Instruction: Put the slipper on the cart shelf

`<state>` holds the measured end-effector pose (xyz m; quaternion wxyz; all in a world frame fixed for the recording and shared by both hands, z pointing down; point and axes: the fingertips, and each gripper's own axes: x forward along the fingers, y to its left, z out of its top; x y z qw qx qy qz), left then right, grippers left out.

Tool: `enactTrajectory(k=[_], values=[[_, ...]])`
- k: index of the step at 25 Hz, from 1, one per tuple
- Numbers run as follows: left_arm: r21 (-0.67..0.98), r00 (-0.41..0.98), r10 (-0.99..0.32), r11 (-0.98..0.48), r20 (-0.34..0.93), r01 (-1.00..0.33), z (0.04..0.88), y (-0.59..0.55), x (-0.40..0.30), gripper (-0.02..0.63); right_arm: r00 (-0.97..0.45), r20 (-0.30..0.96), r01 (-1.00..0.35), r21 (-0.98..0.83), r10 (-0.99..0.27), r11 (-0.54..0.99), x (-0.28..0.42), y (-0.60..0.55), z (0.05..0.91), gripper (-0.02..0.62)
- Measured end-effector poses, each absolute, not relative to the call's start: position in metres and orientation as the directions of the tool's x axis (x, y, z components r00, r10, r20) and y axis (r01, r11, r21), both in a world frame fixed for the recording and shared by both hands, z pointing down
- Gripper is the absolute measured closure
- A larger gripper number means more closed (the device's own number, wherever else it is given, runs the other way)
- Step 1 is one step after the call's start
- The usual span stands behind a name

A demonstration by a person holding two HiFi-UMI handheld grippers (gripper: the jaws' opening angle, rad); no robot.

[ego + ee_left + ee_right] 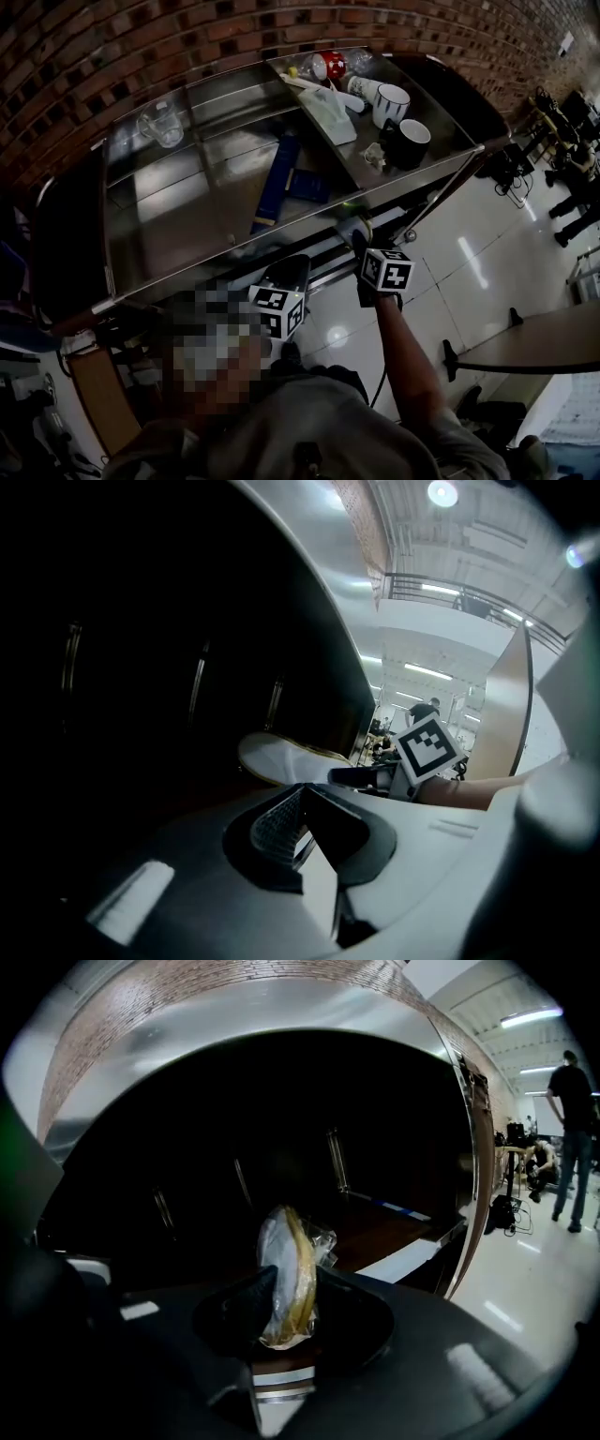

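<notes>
Brick wall (141,47) behind steel cart (187,234), glossy floor (469,244). R gripper (292,1283): jaws narrow, clamped on slipper (281,1251), which is plastic-wrapped and stands on edge btwn pads, facing cart's dark lower shelf (375,1227). L gripper (302,794): jaws together, nothing in them, close beside R gripper at cart front.

The head view is dim and underexposed, and its fisheye lens bows the red brick wall (112,47) into an arc. The brushed stainless-steel cart top (178,216) gives a dull grey sheen, and the glossy white floor tiles (469,253) carry streaks of glare. Both gripper views vignette to black at the corners. The round ceiling lamp (442,492) blows out white. The cart's dark lower bay (281,1119) lies in deep shadow, where the clear-wrapped pale slipper with a yellow edge (286,1274) catches faint light.
</notes>
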<state>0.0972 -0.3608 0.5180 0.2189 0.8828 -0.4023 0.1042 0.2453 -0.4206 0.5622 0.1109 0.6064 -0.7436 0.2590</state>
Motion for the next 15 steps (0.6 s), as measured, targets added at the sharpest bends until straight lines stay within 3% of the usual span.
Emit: enactTrajectory(k=[10, 13, 15], values=[[0.303, 0.649, -0.664, -0.574, 0.372, -0.761, 0.522, -0.365, 0.095, 0.598, -0.202, 0.514, -0.975, -0.190, -0.834, 0.118, 0.233, -0.450, 0.584, 0.468], [0.297, 0.632, -0.684, -0.558, 0.365, -0.775, 0.518, -0.367, 0.097, 0.598, -0.210, 0.523, -0.976, -0.167, -0.826, 0.142, 0.236, -0.453, 0.587, 0.427], [0.293, 0.624, -0.693, -0.552, 0.360, -0.781, 0.515, -0.366, 0.100, 0.598, -0.231, 0.522, -0.972, -0.164, -0.821, 0.169, 0.237, -0.453, 0.589, 0.359]])
